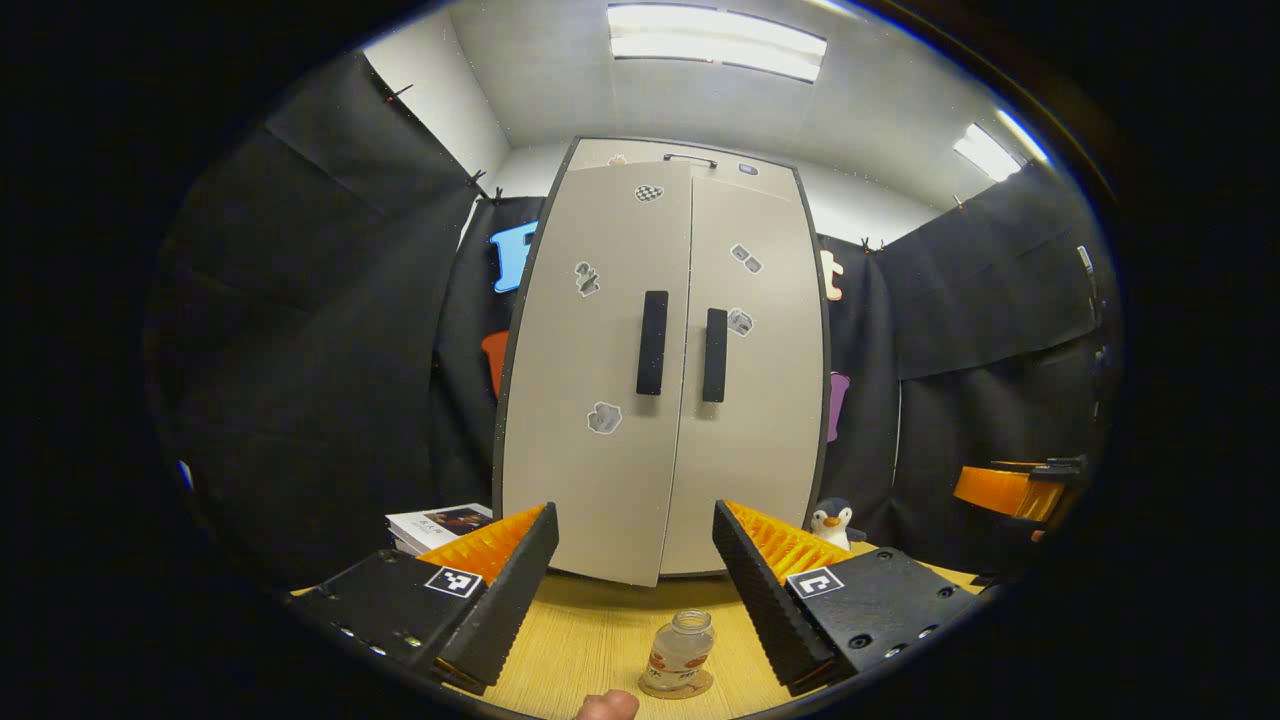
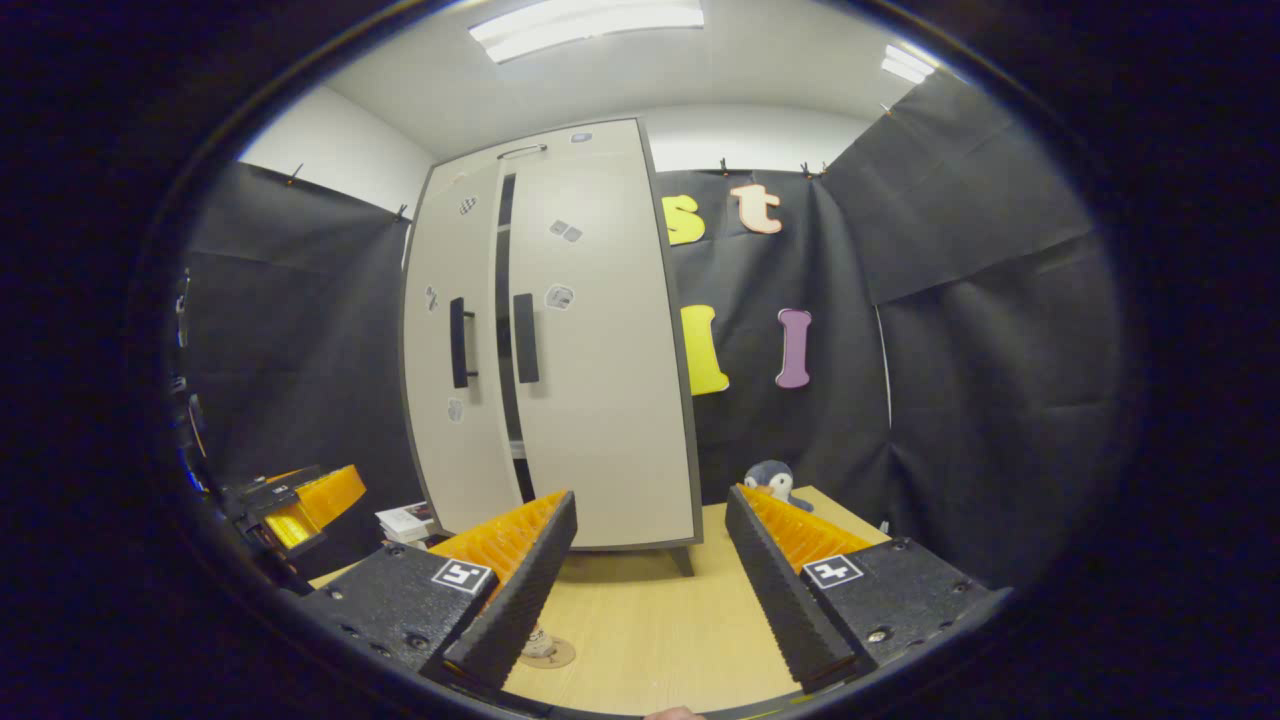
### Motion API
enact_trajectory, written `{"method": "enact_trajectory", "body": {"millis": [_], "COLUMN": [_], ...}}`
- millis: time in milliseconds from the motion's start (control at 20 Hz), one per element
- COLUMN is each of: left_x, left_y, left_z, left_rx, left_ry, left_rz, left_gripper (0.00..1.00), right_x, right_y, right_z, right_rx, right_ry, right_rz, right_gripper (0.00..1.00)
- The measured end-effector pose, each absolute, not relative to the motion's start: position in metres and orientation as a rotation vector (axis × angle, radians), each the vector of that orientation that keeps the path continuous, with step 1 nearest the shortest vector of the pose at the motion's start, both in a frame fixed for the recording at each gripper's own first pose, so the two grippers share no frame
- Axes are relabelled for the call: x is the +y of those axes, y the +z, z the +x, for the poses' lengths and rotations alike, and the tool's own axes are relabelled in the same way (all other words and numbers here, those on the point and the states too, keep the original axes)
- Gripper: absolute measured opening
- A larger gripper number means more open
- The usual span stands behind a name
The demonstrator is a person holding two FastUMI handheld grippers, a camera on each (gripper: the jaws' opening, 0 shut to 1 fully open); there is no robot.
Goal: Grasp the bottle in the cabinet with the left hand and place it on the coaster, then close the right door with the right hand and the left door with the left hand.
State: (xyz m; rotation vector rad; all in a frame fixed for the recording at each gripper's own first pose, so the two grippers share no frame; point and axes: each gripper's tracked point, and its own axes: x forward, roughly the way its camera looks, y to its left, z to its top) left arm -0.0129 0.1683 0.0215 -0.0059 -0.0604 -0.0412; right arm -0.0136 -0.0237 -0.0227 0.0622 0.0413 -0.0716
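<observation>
The bottle [image 1: 680, 648] already stands upright on the coaster [image 1: 676, 685] at the bottom centre of the left gripper view, between and just ahead of your left gripper [image 1: 635, 570], whose jaws gape wide and hold nothing. The left door [image 1: 600, 360] looks a crack ajar, its long handle [image 1: 652, 342] vertical, dead ahead and above those jaws. Your right gripper [image 2: 650, 560] is also spread wide and empty, with the right door [image 2: 595, 330] seemingly shut, so I judge the left hand's push remains.
</observation>
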Motion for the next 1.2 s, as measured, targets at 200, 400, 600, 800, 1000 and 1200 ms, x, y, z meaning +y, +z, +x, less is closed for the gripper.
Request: {"method": "enact_trajectory", "body": {"millis": [200,400,600,800,1000,1200], "left_x": [0.1691,0.1690,0.1691,0.1694,0.1705,0.1705], "left_y": [0.0191,0.0179,0.0181,0.0166,0.0159,0.0132], "left_z": [-0.0137,-0.0145,-0.0143,-0.0150,-0.0152,-0.0157], "left_rx": [-0.049,-0.046,-0.044,-0.042,-0.035,-0.020], "left_ry": [-0.043,-0.041,-0.043,-0.044,-0.039,-0.041], "left_rz": [-0.006,-0.017,-0.012,-0.011,-0.012,-0.005], "left_gripper": [0.95,0.95,0.95,0.95,0.95,0.95], "right_x": [-0.0201,-0.0234,-0.0245,-0.0239,-0.0231,-0.0212], "right_y": [-0.0244,-0.0234,-0.0206,-0.0200,-0.0237,-0.0233], "right_z": [-0.0137,-0.0186,-0.0183,-0.0181,-0.0174,-0.0158], "right_rx": [0.048,0.053,0.047,0.043,0.052,0.054], "right_ry": [-0.065,-0.072,-0.081,-0.082,-0.080,-0.077], "right_rz": [0.070,0.047,0.067,0.065,0.069,0.066], "right_gripper": [0.94,0.98,0.98,0.98,0.98,0.94]}}
